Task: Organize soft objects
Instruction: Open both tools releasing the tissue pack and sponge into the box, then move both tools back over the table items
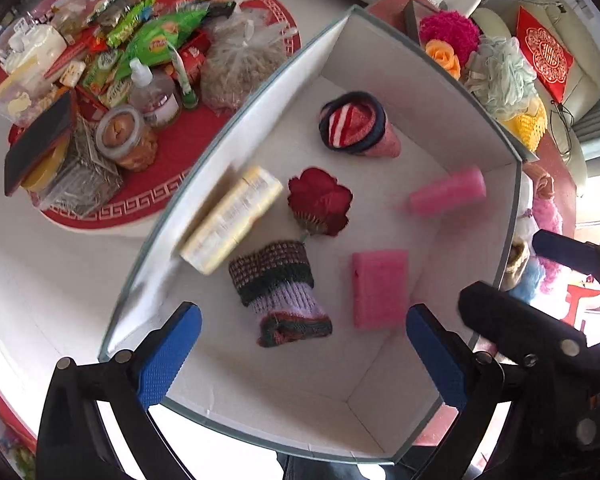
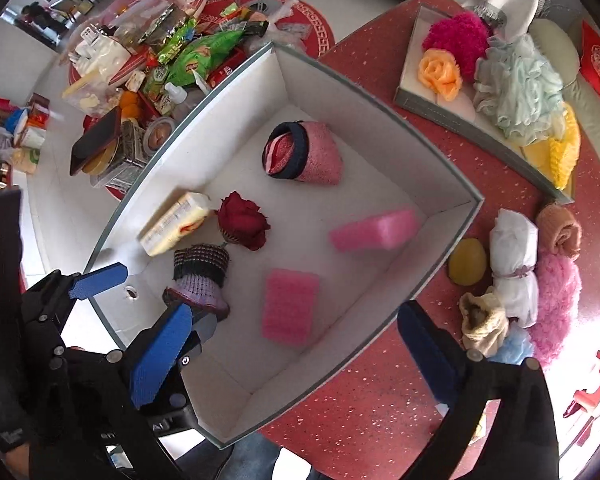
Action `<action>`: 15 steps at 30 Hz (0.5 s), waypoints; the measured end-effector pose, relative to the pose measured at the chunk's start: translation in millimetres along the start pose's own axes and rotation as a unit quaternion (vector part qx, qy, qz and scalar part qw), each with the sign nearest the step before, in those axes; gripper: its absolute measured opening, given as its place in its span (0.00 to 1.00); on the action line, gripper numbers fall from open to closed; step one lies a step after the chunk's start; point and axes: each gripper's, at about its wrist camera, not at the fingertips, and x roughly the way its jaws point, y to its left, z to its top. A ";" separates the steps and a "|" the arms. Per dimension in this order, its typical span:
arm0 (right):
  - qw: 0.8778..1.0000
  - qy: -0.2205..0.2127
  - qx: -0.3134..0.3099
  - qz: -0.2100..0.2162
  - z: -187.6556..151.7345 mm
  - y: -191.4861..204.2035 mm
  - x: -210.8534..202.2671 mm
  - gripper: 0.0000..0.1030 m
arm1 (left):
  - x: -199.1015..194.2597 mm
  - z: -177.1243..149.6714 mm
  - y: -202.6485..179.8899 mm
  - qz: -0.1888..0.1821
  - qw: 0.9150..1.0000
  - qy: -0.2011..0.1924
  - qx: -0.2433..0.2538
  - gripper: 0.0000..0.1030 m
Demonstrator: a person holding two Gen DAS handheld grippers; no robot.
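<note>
Both tongs hang wide open above the white box (image 1: 380,60), holding nothing: the left gripper (image 1: 304,356) points down over its near end, and the right gripper (image 2: 300,364) hovers straddling the near right wall.

From left to right inside the box lie a yellow packet (image 1: 232,220) against the left wall, a red fabric rose (image 1: 320,200) beside it, a knitted striped cuff (image 1: 278,292) just below, a rolled red-and-pink towel (image 1: 356,128) toward the far wall, a flat pink sponge (image 1: 380,288), and a second pink sponge (image 1: 448,190) blurred near the right wall. All look light and squashy. I'd judge the sponges will compress and spring back, so pinch them across the short sides; the knit will sag, so take it at the thick folded band; the rose petals crush easily, so go low at the stem.

The left wrist view shows the snack clutter on the red mat (image 1: 180,196) clearly. Only the right wrist view shows the pile waiting on the red table (image 2: 380,420): a yellow egg-shaped piece (image 2: 468,260), a white bundle (image 2: 514,264), a fluffy pink ball (image 2: 556,300), and a tray of puffs (image 2: 500,76).
</note>
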 end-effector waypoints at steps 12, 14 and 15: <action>0.992 -0.023 0.119 0.039 -68.2 -72.1 -24.6 1.00 | 13.1 -22.1 -58.6 0.000 0.992 0.080 0.098 1.00; 0.988 -0.027 0.148 0.034 -87.2 -91.2 -28.4 1.00 | 12.3 -25.3 -76.2 0.003 0.989 0.082 0.122 1.00; 0.985 -0.030 0.167 0.030 -98.8 -103.3 -30.7 1.00 | 11.8 -26.7 -88.6 0.008 0.987 0.083 0.138 1.00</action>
